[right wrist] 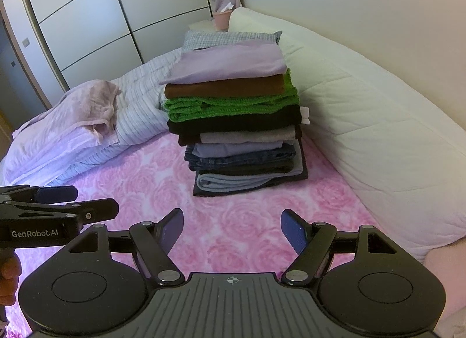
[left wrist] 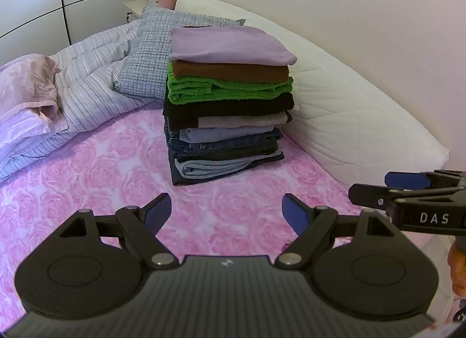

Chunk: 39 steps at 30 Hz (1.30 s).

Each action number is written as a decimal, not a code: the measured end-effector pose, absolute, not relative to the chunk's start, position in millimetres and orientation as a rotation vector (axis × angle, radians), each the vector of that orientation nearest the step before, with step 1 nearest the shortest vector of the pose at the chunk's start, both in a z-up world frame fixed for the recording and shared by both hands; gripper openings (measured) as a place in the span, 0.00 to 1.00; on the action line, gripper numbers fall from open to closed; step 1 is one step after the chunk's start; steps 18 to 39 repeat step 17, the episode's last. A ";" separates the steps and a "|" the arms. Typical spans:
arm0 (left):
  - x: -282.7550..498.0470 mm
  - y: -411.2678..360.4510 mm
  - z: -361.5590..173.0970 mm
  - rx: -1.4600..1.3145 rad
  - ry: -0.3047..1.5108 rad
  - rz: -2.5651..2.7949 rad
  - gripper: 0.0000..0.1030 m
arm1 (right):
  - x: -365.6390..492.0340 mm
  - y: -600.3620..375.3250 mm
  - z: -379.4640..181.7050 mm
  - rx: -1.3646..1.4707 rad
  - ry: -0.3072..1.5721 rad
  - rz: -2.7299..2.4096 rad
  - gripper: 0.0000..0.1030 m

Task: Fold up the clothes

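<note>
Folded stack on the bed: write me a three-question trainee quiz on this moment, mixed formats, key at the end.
1. True or false: the left hand-held gripper is shut on a garment.
2. Which garment tops the folded stack? A) green towel B) lilac garment C) brown garment
3. Fill in: the stack rests on the ____ floral blanket.

Key: 1. False; both it and the right hand-held gripper are open and empty, hovering over the blanket short of the stack. 2. B; the brown one lies under it, the green below that. 3. pink.
</note>
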<state>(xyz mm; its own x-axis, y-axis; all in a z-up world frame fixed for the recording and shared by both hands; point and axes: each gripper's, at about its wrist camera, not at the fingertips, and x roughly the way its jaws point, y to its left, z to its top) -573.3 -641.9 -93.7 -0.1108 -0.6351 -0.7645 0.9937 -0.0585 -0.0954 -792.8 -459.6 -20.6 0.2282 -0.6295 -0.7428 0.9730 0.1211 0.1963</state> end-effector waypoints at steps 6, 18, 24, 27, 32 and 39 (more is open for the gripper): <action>-579.8 -644.7 -95.2 0.650 0.747 -1.559 0.78 | -797.8 -460.0 -22.7 0.764 0.561 -1.260 0.69; -592.1 -654.4 -99.1 0.671 0.746 -1.556 0.78 | -809.7 -464.8 -25.4 0.778 0.555 -1.253 0.69; -592.1 -654.4 -99.1 0.671 0.746 -1.556 0.78 | -809.7 -464.8 -25.4 0.778 0.555 -1.253 0.69; -592.1 -654.4 -99.1 0.671 0.746 -1.556 0.78 | -809.7 -464.8 -25.4 0.778 0.555 -1.253 0.69; -592.1 -654.4 -99.1 0.671 0.746 -1.556 0.78 | -809.7 -464.8 -25.4 0.778 0.555 -1.253 0.69; -592.1 -654.4 -99.1 0.671 0.746 -1.556 0.78 | -809.7 -464.8 -25.4 0.778 0.555 -1.253 0.69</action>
